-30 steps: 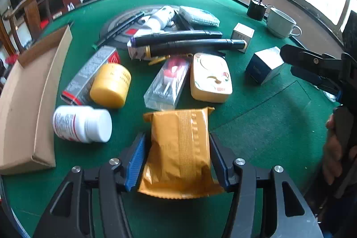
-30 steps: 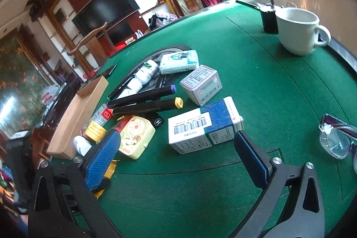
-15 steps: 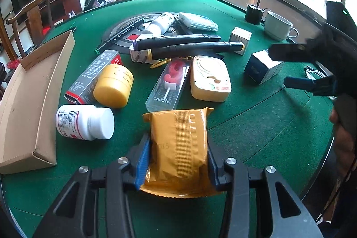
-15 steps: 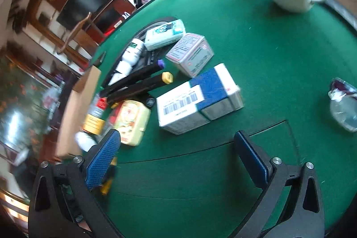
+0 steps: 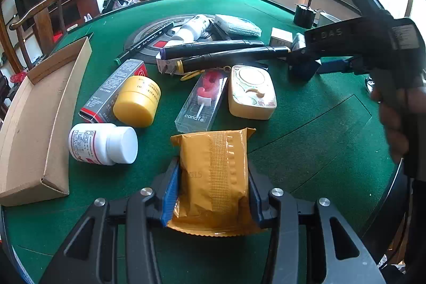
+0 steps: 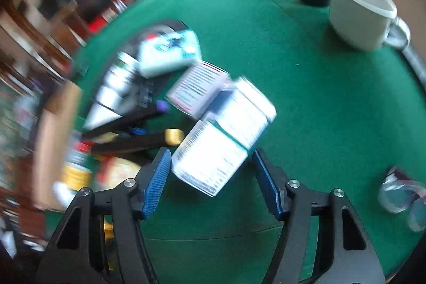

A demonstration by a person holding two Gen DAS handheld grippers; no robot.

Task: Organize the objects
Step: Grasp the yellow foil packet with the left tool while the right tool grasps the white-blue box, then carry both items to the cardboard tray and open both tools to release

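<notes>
My left gripper [image 5: 213, 167] is shut on a yellow foil packet [image 5: 213, 145], its blue pads pressing both long sides just above the green felt table [image 5: 306, 129]. The blue-and-white box [image 6: 229, 129] lies tilted between the fingers of my right gripper [image 6: 210, 153]. Those jaws are closing, and a thin gap still shows at each pad. The right wrist view is motion-blurred. In the left wrist view, a hand at the right edge holds the right gripper [image 5: 308, 57] over the dark box [image 5: 303, 69].
A cardboard tray [image 5: 40, 108] lies at the left. On the felt sit a white pill bottle [image 5: 101, 143], yellow jar [image 5: 137, 103], candle box [image 5: 202, 100], cream case [image 5: 251, 92] and black markers [image 5: 213, 47]. A white mug [image 6: 359, 12] and glasses [image 6: 399, 193] are at the right.
The right gripper has come in over the blue-and-white box and its jaws have narrowed around it. The left gripper has tightened on the packet and stayed in place.
</notes>
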